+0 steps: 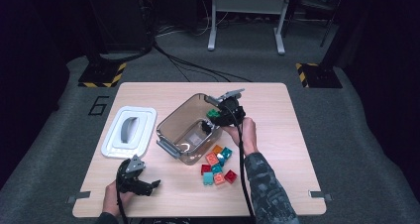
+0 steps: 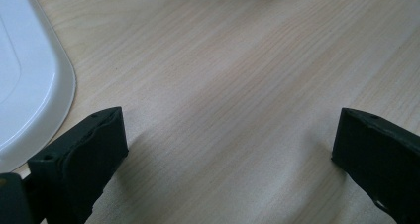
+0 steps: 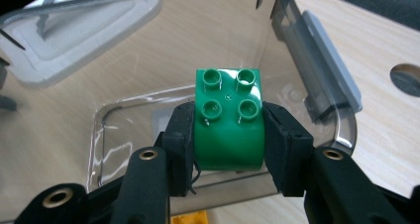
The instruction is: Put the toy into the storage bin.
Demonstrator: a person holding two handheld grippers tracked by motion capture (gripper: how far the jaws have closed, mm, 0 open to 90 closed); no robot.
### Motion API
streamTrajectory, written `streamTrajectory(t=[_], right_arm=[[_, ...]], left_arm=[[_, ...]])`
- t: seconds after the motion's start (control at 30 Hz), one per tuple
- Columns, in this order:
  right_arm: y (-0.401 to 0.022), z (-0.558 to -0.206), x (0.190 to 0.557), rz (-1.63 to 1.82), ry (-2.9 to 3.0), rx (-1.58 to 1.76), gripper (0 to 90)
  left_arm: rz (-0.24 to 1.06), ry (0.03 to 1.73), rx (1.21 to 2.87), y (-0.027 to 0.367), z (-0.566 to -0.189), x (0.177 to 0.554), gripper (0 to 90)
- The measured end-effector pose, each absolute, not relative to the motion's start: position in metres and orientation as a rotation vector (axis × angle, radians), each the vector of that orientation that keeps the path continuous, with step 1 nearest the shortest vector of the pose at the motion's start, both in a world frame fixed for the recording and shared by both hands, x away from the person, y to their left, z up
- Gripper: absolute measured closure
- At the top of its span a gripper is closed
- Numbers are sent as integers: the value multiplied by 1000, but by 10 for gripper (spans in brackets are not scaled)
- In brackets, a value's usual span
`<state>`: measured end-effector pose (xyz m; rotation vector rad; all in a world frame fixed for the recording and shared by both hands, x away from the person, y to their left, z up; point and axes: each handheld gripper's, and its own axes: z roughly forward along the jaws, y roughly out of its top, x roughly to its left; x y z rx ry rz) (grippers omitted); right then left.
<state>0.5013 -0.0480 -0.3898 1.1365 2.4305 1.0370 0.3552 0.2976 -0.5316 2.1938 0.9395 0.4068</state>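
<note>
floor: grey carpet | cables | metal frame | surroundings dark

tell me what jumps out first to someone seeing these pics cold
A bright green block clamped in the right gripper, held over the clear plastic bin at the table's middle. Next, a cluster of red, teal and orange blocks on the wood just in front of the bin, and the white lid lying to its left.

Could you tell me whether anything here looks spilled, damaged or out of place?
Nothing stands out. The lid lies flat beside the clear container, the loose bricks sit grouped on the table, and the right gripper squarely holds a green brick over the container.
</note>
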Motion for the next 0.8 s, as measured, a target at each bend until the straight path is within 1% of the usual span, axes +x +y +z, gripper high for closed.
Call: streamTrajectory(t=[0.3, 0.4, 0.43, 0.57, 0.8], right_arm=[[-45, -389, 499, 1003, 2460, 1122, 573], [-45, -389, 498, 991, 2461, 1122, 506], [-46, -388, 496, 990, 2459, 1127, 461], [-52, -382, 490, 1028, 2435, 1132, 343], [-67, -373, 472, 1080, 2392, 1115, 200]], left_arm=[[404, 942, 2193, 297, -532, 355, 4], [404, 941, 2189, 297, -532, 355, 4], [406, 940, 2190, 297, -532, 355, 4], [404, 941, 2189, 297, -532, 355, 4], [408, 938, 2188, 298, -532, 355, 4]])
